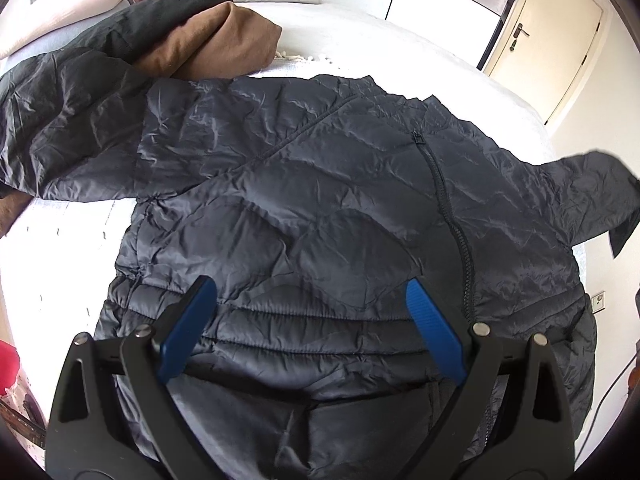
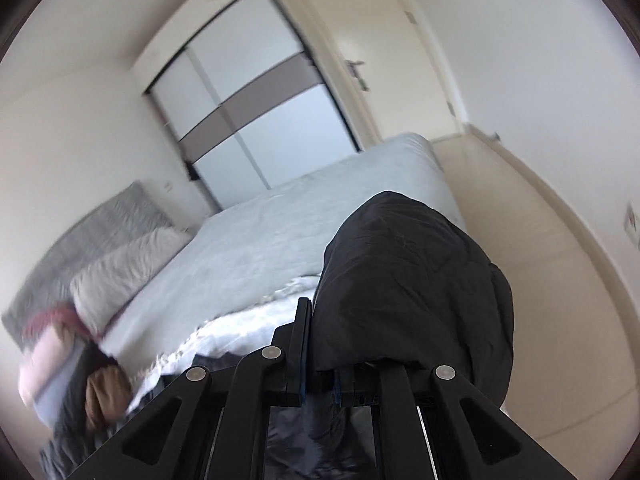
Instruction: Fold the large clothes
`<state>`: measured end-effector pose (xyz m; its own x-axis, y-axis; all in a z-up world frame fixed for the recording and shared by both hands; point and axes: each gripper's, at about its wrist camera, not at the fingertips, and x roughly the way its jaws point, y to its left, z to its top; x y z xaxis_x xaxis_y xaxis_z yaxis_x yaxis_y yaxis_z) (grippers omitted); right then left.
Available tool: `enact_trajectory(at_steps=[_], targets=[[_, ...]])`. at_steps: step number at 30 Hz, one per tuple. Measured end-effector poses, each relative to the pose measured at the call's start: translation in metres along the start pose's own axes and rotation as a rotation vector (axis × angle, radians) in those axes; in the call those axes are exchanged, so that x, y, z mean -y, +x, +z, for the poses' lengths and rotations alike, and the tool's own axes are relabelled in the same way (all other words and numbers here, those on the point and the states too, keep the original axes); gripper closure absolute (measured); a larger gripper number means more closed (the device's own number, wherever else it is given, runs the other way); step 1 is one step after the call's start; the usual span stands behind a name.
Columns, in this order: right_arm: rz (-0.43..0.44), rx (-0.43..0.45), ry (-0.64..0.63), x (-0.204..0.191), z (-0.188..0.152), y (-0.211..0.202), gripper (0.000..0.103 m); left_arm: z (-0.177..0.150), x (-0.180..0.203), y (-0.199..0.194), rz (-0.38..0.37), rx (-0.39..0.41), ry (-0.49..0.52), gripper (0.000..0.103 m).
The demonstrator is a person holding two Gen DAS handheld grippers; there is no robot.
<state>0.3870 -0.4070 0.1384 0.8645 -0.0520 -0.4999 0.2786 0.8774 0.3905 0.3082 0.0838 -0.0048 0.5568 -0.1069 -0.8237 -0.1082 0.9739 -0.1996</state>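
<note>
The right gripper (image 2: 320,344) fills the bottom of the frame, its black jaws drawn together and pinching a fold of the dark puffer jacket (image 2: 408,280). The jacket fabric bulges up and over the right jaw, covering it, and drapes toward the lower right. Behind it a bed (image 2: 280,232) with a pale cover runs from the centre to the lower left. A white pillow (image 2: 128,272) lies at the left, against a grey headboard (image 2: 80,232). In the lower left corner sit a brown garment (image 2: 104,396) and something pink, both blurred. A sliding wardrobe (image 2: 256,120) stands in the upper centre, with a cream door (image 2: 380,52) to its right.
</note>
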Motion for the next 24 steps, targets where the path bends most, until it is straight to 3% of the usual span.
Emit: enact_trajectory(at_steps=[4,8,11,18,24], targets=[[0.032,-0.029,-0.211,-0.079,-0.016,0.003,0.095,0.001,-0.004,-0.003,-0.002,0.004,-0.007,0.007],[0.085,-0.072,-0.401,-0.148,-0.057,0.014,0.095,0.001,-0.008,-0.003,0.005,0.004,-0.011,0.007],[0.126,-0.135,-0.491,-0.177,-0.098,0.025,0.095,0.001,-0.01,-0.004,0.004,0.0,-0.011,0.007],[0.167,-0.324,-0.65,-0.205,-0.187,0.056,0.093,0.001,-0.011,-0.004,0.001,-0.004,-0.016,0.007],[0.119,-0.497,-0.745,-0.196,-0.248,0.093,0.093,0.0,-0.008,-0.001,-0.002,-0.014,-0.009,0.007]])
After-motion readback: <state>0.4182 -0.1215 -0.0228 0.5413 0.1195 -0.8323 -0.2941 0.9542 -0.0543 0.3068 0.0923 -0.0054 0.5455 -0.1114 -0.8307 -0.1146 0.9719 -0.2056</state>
